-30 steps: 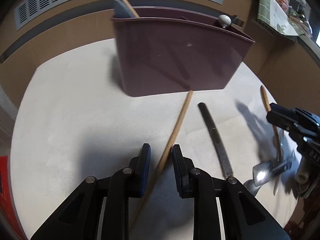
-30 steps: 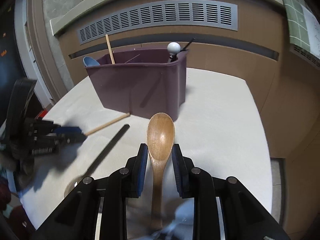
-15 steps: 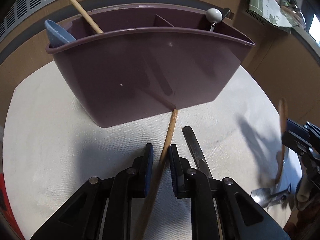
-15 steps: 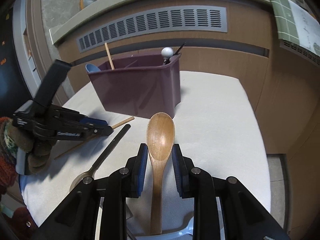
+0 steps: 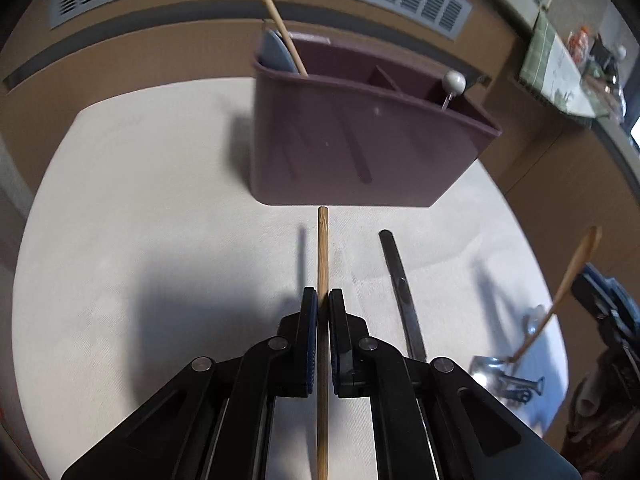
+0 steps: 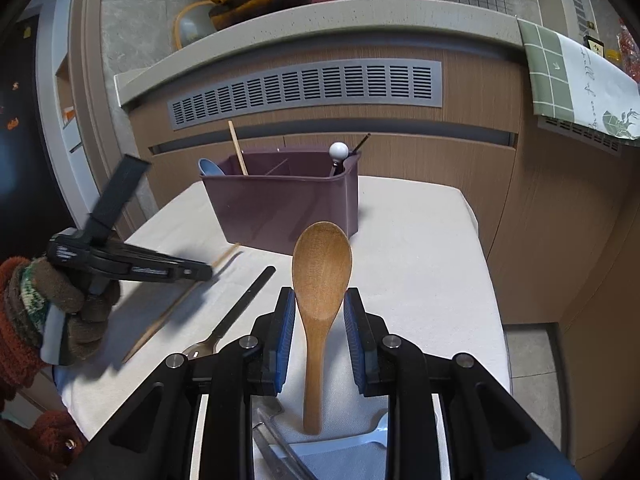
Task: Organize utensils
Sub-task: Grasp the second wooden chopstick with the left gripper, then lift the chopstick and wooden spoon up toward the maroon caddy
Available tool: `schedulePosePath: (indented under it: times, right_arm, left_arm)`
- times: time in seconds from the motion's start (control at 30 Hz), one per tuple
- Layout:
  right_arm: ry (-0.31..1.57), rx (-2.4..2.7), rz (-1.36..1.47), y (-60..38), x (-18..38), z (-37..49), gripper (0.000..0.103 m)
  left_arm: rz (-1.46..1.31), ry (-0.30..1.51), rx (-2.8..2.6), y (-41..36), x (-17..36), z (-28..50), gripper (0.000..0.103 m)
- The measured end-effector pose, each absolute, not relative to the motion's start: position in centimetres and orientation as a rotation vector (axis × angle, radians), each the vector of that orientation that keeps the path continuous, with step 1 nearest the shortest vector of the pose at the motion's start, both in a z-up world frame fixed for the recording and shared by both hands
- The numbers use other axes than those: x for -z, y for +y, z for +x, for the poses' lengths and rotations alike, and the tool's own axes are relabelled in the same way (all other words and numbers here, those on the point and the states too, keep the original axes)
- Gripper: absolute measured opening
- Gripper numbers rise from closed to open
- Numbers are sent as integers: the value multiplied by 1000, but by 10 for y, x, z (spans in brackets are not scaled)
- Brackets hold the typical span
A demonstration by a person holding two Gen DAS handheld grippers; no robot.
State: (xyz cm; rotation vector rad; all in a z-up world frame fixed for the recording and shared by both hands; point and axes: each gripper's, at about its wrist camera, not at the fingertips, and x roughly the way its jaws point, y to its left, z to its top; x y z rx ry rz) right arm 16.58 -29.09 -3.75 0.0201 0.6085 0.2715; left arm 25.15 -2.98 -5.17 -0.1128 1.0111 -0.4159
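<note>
My left gripper [image 5: 323,300] is shut on a wooden chopstick [image 5: 322,264] that points at the purple utensil holder [image 5: 360,152], lifted just above the white cloth. My right gripper [image 6: 320,308] is shut on a wooden spoon [image 6: 321,268], bowl forward, held above the table. The holder [image 6: 280,204] stands at the back of the table and holds another chopstick [image 5: 280,28], a blue spoon [image 5: 276,54] and a white-knobbed utensil [image 5: 454,82]. The left gripper also shows in the right wrist view [image 6: 202,272], with its chopstick [image 6: 224,256]. The spoon also shows in the left wrist view [image 5: 568,280].
A metal spoon with a dark handle [image 5: 400,292] lies on the cloth [image 5: 160,240] beside the chopstick; it also shows in the right wrist view [image 6: 240,304]. More metal utensils [image 5: 504,376] lie at the near right. A wooden cabinet with a vent grille [image 6: 304,88] stands behind the table.
My left gripper has closed on the chopstick, straightened it and drawn back from the holder. My right gripper has risen with the wooden spoon.
</note>
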Motion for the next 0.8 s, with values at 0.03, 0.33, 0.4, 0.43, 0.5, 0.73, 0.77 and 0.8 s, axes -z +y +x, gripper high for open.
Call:
schedulePosePath:
  times: [0.03, 0.33, 0.4, 0.43, 0.5, 0.73, 0.77, 0.8]
  right_arm:
    - [607, -272, 22, -291, 37, 165, 23]
    - [614, -281, 49, -292, 37, 164, 23]
    - [620, -287, 56, -291, 37, 165, 15]
    - [626, -292, 57, -291, 38, 166, 14]
    - [623, -290, 56, -288, 37, 167, 14]
    - [656, -320, 46, -287, 40, 173, 14]
    - [678, -330, 42, -287, 43, 175, 16]
    - [706, -332, 26, -286, 48, 178, 17]
  left_arm:
    - [-129, 996, 412, -22, 47, 247, 6]
    - [-248, 848, 413, 14, 3, 206, 6]
    - [-264, 800, 424, 17, -9, 198, 6]
    - [-268, 782, 428, 16, -14, 198, 6]
    - [-276, 751, 429, 14, -22, 195, 6]
    - [-259, 741, 379, 17, -16, 193, 6]
    - [-270, 753, 375, 19, -11, 195, 6]
    - [-276, 759, 370, 19, -7, 196, 6]
